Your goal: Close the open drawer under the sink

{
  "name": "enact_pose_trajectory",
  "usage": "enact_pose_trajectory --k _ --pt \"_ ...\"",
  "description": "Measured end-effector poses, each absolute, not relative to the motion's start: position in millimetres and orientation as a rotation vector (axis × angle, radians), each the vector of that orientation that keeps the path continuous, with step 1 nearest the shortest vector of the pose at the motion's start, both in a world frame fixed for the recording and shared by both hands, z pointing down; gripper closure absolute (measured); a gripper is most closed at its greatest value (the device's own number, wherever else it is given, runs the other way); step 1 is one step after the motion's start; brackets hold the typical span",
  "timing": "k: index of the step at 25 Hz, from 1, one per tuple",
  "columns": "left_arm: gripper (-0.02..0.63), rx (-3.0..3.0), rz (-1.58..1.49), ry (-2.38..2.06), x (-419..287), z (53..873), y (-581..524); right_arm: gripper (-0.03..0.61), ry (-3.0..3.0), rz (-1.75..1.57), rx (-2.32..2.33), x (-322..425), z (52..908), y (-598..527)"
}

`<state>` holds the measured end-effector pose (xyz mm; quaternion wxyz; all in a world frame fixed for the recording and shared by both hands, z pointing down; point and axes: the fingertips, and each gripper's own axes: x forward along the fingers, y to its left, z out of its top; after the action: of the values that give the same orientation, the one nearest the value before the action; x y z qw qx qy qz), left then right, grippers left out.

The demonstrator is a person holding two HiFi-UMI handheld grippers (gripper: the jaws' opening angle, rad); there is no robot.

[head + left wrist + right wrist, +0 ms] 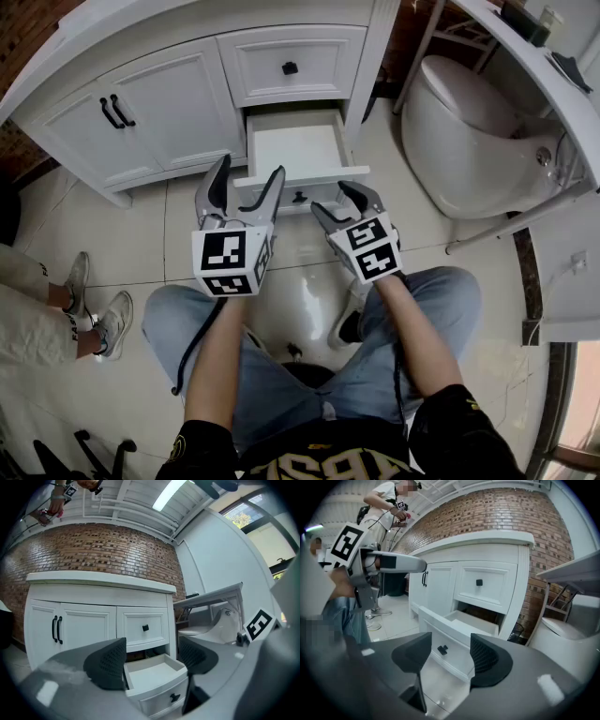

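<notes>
A glossy tiled floor [159,244] runs up to a brick wall, against which stands a white vanity cabinet [150,112], with a toilet [469,141] just beyond its right end. The open drawer [298,150] is the lower one at the cabinet's right end, under a shut upper drawer [291,64]. It is pulled well out over the floor, shows nothing inside, and its front panel with a small black knob [300,197] faces the seated person. Both tools are raised in front of it. The left gripper [251,169] points level, and its jaws stand wide apart with nothing between the pads; in its own view the drawer [154,677] lies just beyond them. The right gripper [334,199] tilts downward with its jaws about half spread and empty. In its own view they frame the knob [442,649] without touching it or the panel. I judge this to be the approach, with the push not yet begun, since neither tool appears to be in contact with the front panel. The next move calls for setting one or both tools flat against the panel, near its middle, and pressing straight toward the cabinet. The drawer should then slide in square and not bind on one side; no grasp seems needed.
</notes>
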<state>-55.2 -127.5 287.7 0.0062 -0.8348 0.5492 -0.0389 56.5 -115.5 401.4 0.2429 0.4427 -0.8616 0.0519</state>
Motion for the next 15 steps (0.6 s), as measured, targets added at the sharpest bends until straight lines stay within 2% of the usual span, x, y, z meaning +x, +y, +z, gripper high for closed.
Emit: enact_pose_trajectory --k 15 --pt "0.258 -2.645 -0.092 1.747 -65 294 -151 0.383 -2.190 0.334 0.959 17 496 -137"
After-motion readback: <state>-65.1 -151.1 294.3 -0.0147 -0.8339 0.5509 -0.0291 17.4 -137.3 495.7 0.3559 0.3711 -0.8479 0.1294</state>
